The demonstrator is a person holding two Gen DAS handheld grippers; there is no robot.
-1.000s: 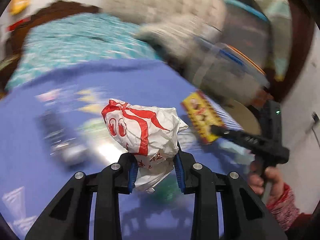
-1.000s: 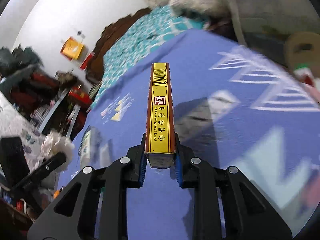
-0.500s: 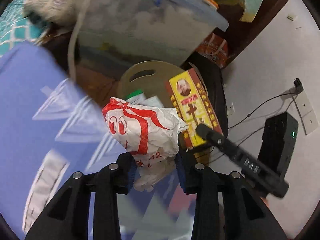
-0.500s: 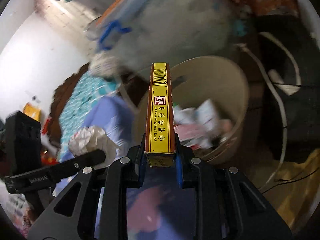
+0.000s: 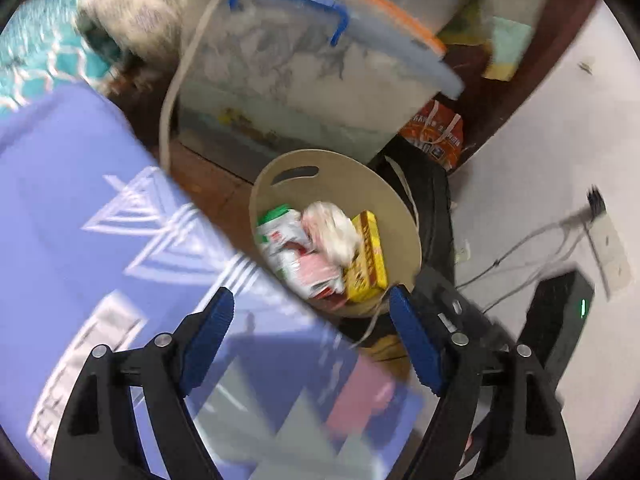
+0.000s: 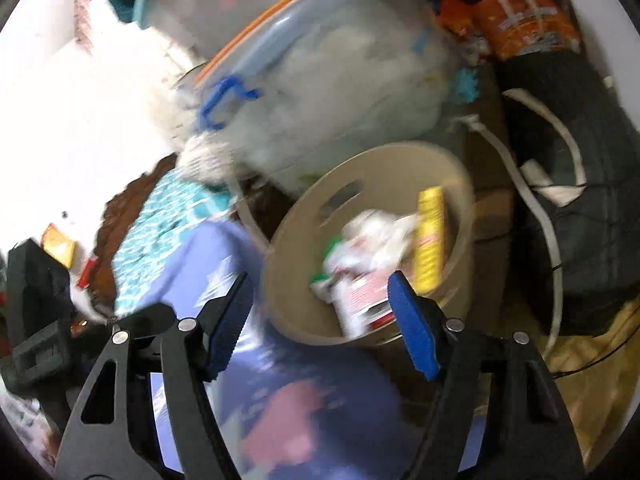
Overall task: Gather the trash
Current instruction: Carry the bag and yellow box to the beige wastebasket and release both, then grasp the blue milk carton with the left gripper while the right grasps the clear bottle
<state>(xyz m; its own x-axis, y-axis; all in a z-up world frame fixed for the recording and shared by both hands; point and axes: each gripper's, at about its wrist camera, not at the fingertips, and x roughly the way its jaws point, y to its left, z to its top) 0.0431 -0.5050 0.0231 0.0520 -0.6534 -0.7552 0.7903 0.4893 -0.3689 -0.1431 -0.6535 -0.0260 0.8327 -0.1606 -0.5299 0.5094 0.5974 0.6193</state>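
A round beige bin (image 5: 384, 184) stands on the floor beside the blue bed cover (image 5: 72, 208). In it lie a crumpled white bag (image 5: 334, 232), a yellow box (image 5: 370, 256) and other wrappers. My left gripper (image 5: 310, 308) is open and empty above the bin's near edge. In the right wrist view the same bin (image 6: 460, 184) holds the white bag (image 6: 374, 236) and the yellow box (image 6: 430, 240). My right gripper (image 6: 320, 294) is open and empty just above the bin.
A clear storage box with a blue handle (image 5: 304, 64) stands behind the bin. A black bag (image 5: 424, 196) and an orange bag (image 5: 436, 136) lie to the right. A black device and cables (image 5: 560, 320) sit by the white wall.
Both grippers have opened. The white bag left my left gripper and the yellow box left my right gripper; both now lie in the bin.
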